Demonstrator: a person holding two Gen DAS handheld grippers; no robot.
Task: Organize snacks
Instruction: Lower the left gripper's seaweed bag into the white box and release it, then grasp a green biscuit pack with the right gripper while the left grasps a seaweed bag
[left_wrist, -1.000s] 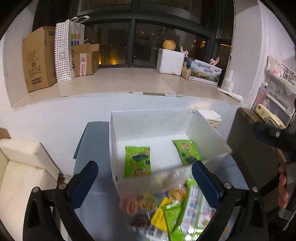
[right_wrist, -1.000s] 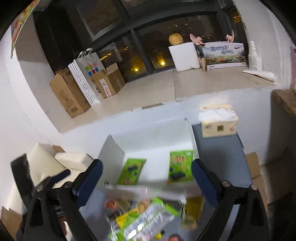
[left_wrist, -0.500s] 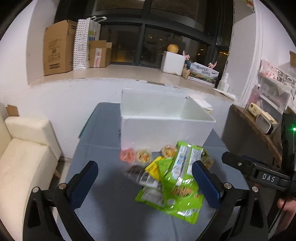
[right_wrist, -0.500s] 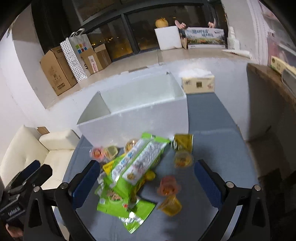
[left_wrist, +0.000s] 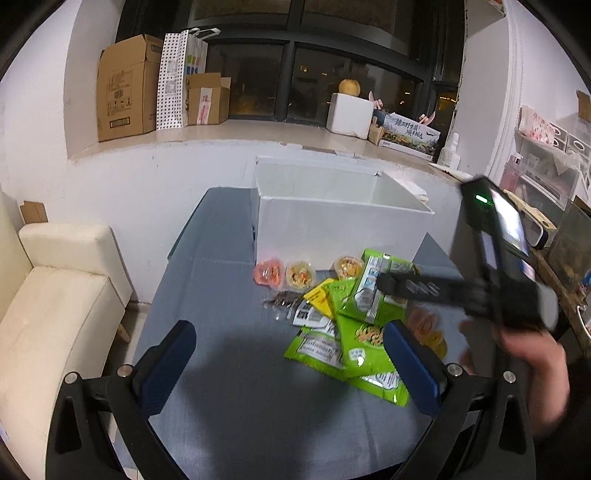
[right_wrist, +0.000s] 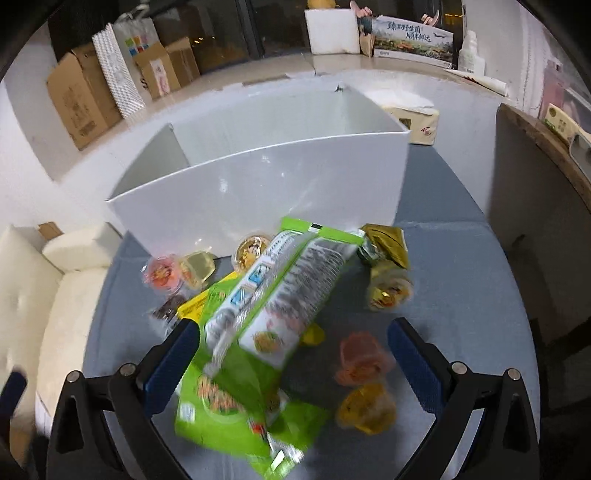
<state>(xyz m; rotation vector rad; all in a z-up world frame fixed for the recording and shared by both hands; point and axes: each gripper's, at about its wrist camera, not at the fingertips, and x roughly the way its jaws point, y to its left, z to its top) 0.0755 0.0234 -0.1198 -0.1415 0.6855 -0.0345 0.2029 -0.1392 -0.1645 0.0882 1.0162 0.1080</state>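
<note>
A white open box stands on the grey-blue table; it also shows in the right wrist view. In front of it lies a heap of snacks: green packets, a yellow sachet and jelly cups. In the right wrist view the long green packet lies on top, with orange and yellow jelly cups to its right. My left gripper is open and empty, above bare table near the heap. My right gripper is open and empty, low over the green packets; it shows at the right of the left wrist view.
A cream sofa stands left of the table. A tissue pack lies behind the box. Cardboard boxes and a white foam box sit on the window ledge. A wooden shelf is at the right.
Both grippers have come back from above the box and dropped toward the snack heap. The right gripper has moved in over the green packets and into the left wrist view.
</note>
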